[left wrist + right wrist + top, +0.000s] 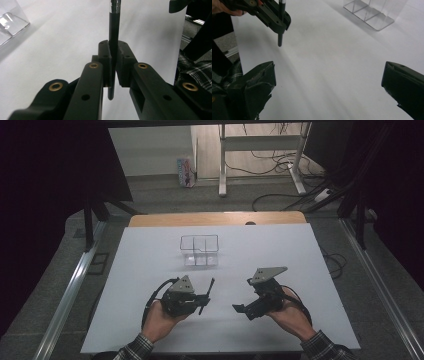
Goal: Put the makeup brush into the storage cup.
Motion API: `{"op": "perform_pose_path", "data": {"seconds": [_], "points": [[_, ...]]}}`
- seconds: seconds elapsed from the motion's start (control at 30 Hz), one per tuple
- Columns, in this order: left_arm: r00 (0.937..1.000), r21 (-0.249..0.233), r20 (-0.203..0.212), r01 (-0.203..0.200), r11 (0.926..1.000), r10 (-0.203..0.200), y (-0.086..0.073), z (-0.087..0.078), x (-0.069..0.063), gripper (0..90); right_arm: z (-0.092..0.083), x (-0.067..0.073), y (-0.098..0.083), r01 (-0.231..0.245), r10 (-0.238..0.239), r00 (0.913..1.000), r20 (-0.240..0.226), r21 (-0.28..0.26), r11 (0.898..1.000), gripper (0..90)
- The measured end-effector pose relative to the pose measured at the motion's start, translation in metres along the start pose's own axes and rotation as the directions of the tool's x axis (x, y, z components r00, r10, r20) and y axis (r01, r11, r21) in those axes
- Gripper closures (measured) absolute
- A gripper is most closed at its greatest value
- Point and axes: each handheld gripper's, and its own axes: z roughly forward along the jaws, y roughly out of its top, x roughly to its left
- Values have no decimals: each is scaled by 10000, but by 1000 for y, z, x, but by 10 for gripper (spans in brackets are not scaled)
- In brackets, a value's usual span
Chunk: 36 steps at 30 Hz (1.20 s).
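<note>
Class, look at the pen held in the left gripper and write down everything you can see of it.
The pen is slim, dark and looks like plastic, with a shiny silvery band near its far end and a rounded near tip. The left gripper is shut on its middle, pads pressing both sides, so both ends stick out. It is held above the white table, touching nothing else, short of the clear organiser.

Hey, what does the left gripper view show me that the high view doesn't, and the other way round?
Left gripper view: a close look at the grip, with the two pads pressed flat on the black pen, its rounded end poking out below them.

High view: the room past the table, with a desk frame and cables on the floor, and the whole white table top.

Both: the left gripper shut on the pen, the clear plastic organizer, part of the open right gripper, and a plaid sleeve.
</note>
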Motion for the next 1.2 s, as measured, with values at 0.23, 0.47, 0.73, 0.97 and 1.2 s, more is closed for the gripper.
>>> {"op": "perform_pose_path", "data": {"seconds": [0.23,0.47,0.73,0.97,1.2], "points": [[9997,-17,-222,108,9999,-108,0,-6,7,833,-6,-2,-8,106,-108,9974,718,30,9999,0],[9989,-111,-365,274,9996,-278,0,-10,13,833,-11,-3,-14,123,-129,9934,1141,63,9999,0],[9971,-304,-510,544,9981,-560,1,-14,21,833,-18,-6,-25,38,-78,9855,1696,237,9997,0],[9953,-398,-698,642,9971,-669,2,-17,26,833,-26,-9,-34,-214,176,9791,2026,162,9996,0],[9929,-513,-805,833,9952,-873,3,-18,32,832,-31,-11,-40,-427,382,9743,2221,156,9990,0]]}}
